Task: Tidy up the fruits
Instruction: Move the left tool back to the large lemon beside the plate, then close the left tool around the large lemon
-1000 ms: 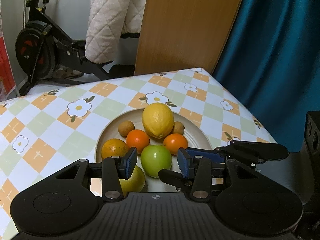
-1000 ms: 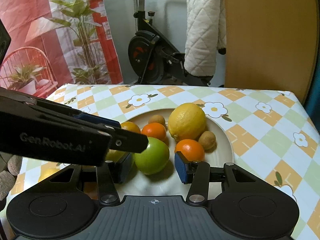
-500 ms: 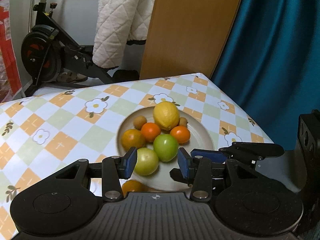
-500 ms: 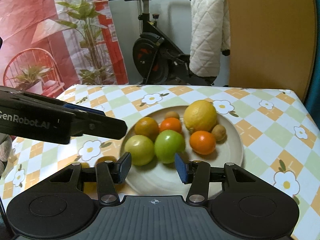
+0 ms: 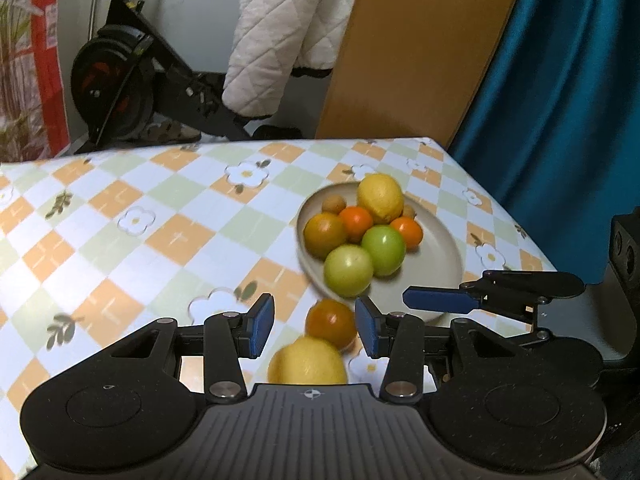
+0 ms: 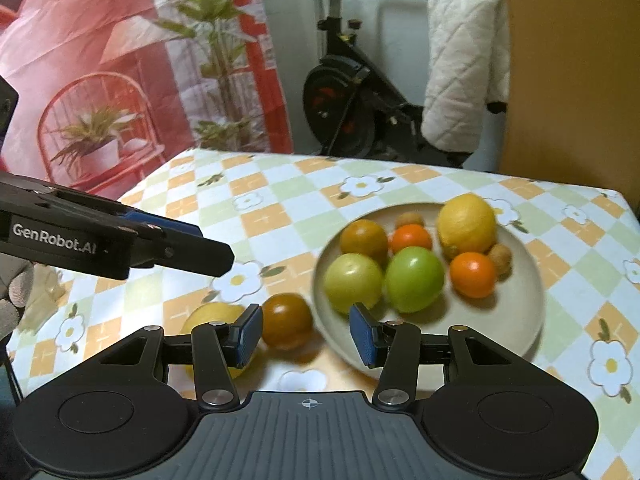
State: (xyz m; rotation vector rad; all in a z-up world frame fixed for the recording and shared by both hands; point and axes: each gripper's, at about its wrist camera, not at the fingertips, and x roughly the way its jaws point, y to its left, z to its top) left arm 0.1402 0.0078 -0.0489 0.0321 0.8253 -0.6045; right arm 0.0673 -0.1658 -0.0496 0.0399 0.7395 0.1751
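Observation:
A beige plate (image 5: 440,256) (image 6: 520,320) on the checked tablecloth holds a big lemon (image 5: 380,197) (image 6: 466,224), two green fruits (image 5: 348,270) (image 6: 414,278), a dark orange (image 5: 325,234), small oranges and small brown fruits. Off the plate, on the cloth, lie a dark orange fruit (image 5: 331,323) (image 6: 286,320) and a yellow lemon (image 5: 308,362) (image 6: 216,320). My left gripper (image 5: 315,328) is open and empty, with both loose fruits between its fingers. My right gripper (image 6: 306,334) is open and empty, near the dark orange fruit and the plate's rim.
The right gripper's finger (image 5: 440,302) shows over the plate's near edge in the left wrist view. The left gripper's arm (image 6: 120,240) crosses the left side of the right wrist view. An exercise bike (image 6: 352,96), a wooden board (image 5: 416,52) and a teal curtain (image 5: 560,92) stand beyond the table.
Both grippers have pulled back and away from the plate. The plate sits farther off in both views, and the two loose fruits on the cloth have come into view.

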